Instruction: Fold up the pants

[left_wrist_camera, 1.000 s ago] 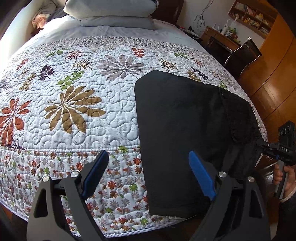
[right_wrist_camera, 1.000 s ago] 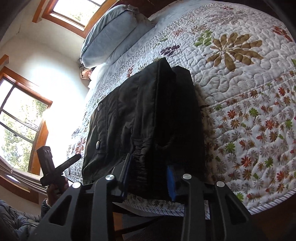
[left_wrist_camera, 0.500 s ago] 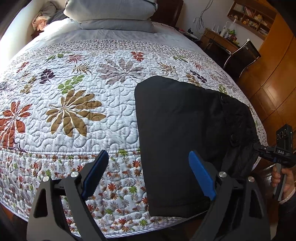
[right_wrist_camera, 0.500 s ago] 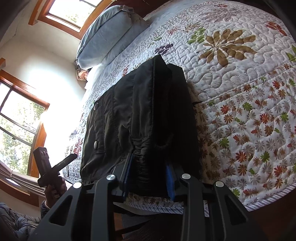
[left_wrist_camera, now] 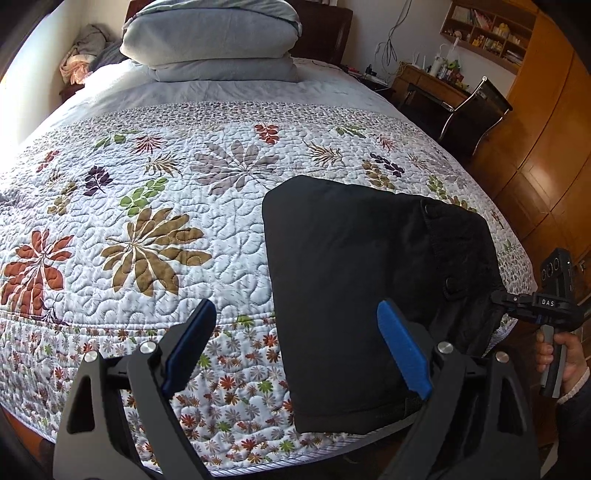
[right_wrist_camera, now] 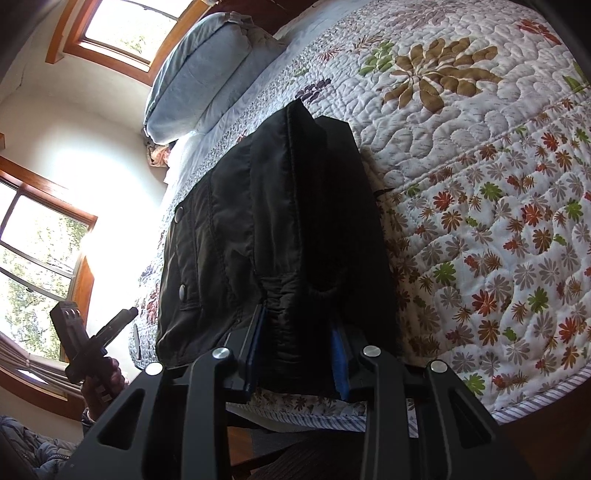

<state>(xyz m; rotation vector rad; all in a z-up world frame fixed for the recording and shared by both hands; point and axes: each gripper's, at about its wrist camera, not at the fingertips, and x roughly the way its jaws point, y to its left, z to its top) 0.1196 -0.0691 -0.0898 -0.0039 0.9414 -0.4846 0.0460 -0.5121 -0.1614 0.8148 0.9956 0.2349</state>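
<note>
A: Where are the black pants (left_wrist_camera: 343, 280) placed?

B: They are laid folded on the quilt (left_wrist_camera: 155, 236), at its near edge, well apart from the pillows (left_wrist_camera: 210, 44).

A: And the fingers?

B: The right gripper (right_wrist_camera: 299, 354) is clamped on the waistband. The left gripper (left_wrist_camera: 295, 347) is spread wide, with 1 blue pad (left_wrist_camera: 404, 349) seen over the pants and nothing grasped.

A quilt (left_wrist_camera: 155, 206) printed with leaves and flowers covers the bed, and two grey pillows (left_wrist_camera: 218, 44) are stacked at its head. Beside the bed stand a wooden desk (left_wrist_camera: 432, 86) and a chair (left_wrist_camera: 476, 110), under a wall shelf (left_wrist_camera: 487, 29), with wooden-framed windows (right_wrist_camera: 40, 236) opposite
</note>
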